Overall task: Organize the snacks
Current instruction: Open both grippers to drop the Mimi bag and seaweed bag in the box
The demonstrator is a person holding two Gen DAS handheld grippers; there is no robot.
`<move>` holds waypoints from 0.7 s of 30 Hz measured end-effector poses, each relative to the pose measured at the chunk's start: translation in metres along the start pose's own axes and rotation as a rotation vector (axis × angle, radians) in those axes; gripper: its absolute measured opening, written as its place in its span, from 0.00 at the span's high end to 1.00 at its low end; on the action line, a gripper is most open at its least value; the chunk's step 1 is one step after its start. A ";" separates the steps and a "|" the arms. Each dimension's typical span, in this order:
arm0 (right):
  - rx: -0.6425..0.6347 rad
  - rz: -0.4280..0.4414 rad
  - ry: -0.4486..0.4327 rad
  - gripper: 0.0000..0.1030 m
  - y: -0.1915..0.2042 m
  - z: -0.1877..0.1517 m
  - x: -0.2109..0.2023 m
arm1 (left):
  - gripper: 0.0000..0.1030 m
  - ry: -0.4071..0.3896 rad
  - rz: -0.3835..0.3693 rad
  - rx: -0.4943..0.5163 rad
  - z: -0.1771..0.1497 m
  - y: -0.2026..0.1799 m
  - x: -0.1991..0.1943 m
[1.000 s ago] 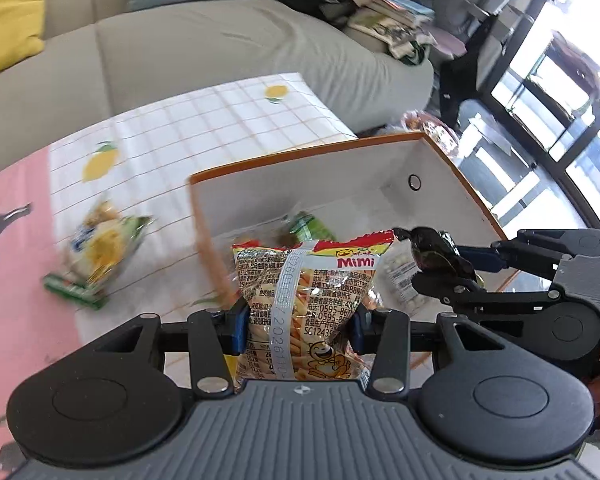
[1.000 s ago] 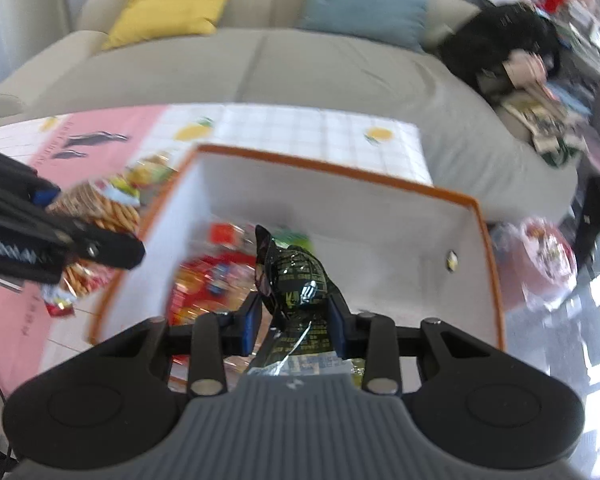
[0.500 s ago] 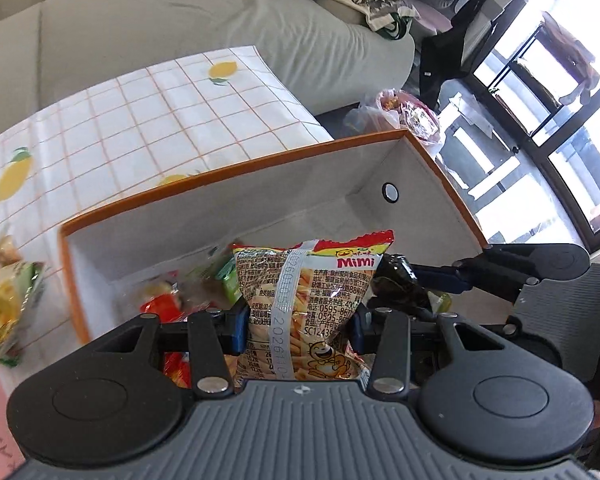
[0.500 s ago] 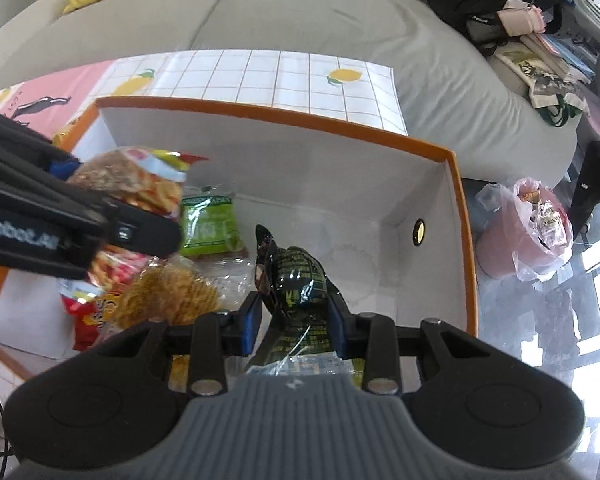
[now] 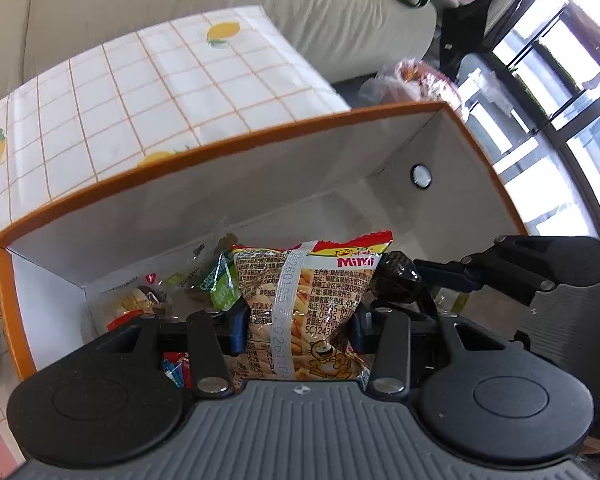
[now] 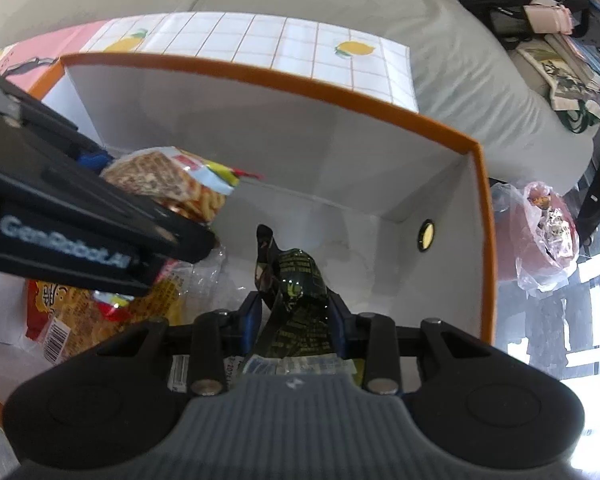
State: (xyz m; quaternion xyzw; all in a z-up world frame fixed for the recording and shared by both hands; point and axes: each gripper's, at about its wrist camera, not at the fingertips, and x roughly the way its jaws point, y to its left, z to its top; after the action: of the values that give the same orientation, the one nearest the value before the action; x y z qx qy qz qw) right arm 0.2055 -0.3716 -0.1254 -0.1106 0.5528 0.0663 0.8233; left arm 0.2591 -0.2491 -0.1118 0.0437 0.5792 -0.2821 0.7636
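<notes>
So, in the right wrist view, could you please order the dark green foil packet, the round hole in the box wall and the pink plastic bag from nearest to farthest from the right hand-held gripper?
1. Dark green foil packet, clamped in the right hand-held gripper.
2. Round hole, in the box's right wall.
3. Pink plastic bag, on the floor outside the box, far right.

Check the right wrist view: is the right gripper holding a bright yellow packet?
No, the right gripper is shut on a dark green, glossy foil snack packet.

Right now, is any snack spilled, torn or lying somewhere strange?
Nothing stands out. The left gripper holds the Mimi bag and the right gripper holds the dark packet, both whole, over the orange-rimmed box.
</notes>
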 end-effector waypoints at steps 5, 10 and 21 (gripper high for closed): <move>-0.020 -0.004 0.018 0.67 0.003 0.002 0.007 | 0.42 0.024 0.042 0.015 0.000 -0.001 0.008; -0.031 -0.016 0.035 0.67 0.003 0.002 0.012 | 0.29 0.020 0.054 0.026 -0.004 -0.001 0.008; -0.069 -0.040 0.016 0.43 0.010 0.004 -0.002 | 0.19 -0.001 0.062 0.016 -0.007 -0.001 -0.009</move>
State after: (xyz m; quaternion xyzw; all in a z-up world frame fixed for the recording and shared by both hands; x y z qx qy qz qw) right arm 0.2055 -0.3608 -0.1229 -0.1505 0.5544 0.0681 0.8157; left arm 0.2514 -0.2435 -0.1058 0.0677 0.5749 -0.2631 0.7718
